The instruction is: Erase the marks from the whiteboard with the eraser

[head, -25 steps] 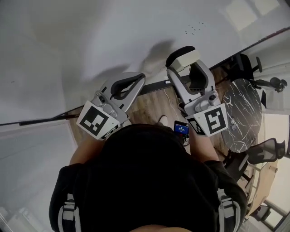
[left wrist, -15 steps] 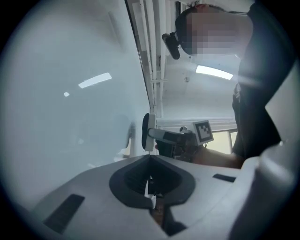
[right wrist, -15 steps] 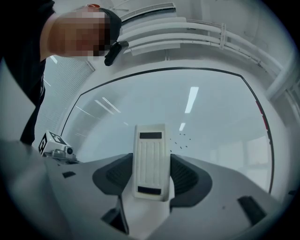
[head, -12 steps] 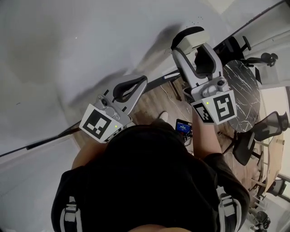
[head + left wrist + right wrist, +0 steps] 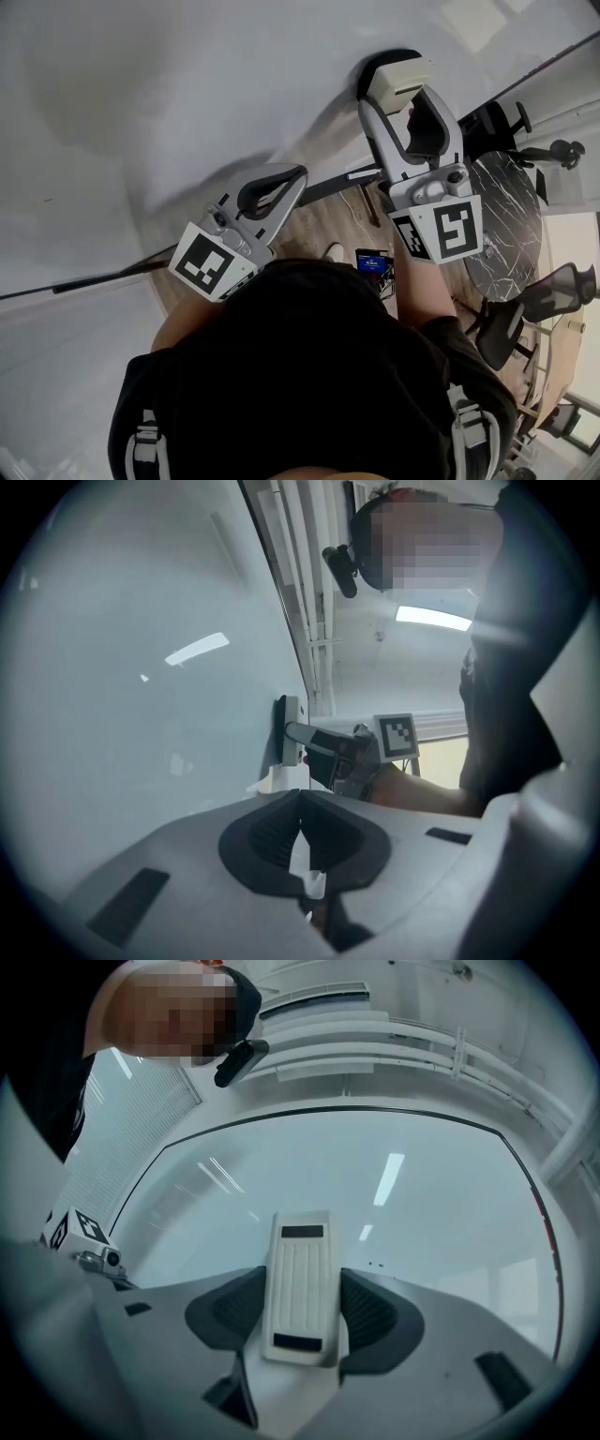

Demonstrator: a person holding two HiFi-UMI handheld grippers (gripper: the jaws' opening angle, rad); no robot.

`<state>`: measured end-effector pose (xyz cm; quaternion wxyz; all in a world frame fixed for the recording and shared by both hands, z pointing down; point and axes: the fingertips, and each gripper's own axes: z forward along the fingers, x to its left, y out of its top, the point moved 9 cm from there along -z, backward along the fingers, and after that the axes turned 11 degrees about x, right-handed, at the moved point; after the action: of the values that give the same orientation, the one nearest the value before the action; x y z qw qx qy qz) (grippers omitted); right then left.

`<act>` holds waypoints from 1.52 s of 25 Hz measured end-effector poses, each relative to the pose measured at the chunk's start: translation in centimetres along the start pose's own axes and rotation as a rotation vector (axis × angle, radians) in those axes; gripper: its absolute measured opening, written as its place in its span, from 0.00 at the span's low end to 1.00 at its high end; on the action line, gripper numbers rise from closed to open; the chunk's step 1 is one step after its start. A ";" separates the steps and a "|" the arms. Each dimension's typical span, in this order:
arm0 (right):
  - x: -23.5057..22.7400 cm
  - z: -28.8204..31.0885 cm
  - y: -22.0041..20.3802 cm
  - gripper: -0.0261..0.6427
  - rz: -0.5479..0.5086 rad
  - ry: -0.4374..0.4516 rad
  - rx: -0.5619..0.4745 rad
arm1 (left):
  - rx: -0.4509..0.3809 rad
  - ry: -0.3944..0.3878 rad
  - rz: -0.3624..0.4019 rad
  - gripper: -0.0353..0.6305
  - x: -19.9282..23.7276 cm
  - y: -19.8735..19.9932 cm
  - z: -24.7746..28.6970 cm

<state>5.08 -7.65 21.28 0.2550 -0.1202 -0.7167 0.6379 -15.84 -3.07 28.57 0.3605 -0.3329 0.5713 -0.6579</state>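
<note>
Now right claw (image 5: 303, 1290) pinches the eraser (image 5: 300, 1241) across its width, flat against whiteboard (image 5: 412, 1204); left claw (image 5: 300, 799) pressed together.

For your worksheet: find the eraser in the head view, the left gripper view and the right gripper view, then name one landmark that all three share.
Head view: the eraser is at the upper right, at the tip of the right gripper.
Left gripper view: centre, seen edge-on against the whiteboard.
Right gripper view: lower centre, clamped between the jaws.
Shared landmark: the whiteboard.
</note>
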 end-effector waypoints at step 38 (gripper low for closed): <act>-12.6 -3.0 -5.2 0.41 0.063 -0.118 -0.002 | 0.026 0.191 -0.032 0.06 -2.6 0.0 6.0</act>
<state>18.03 -12.17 23.81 0.1920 -0.1050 -0.7270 0.6508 -9.42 -3.96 29.26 0.2983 -0.2729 0.5892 -0.6995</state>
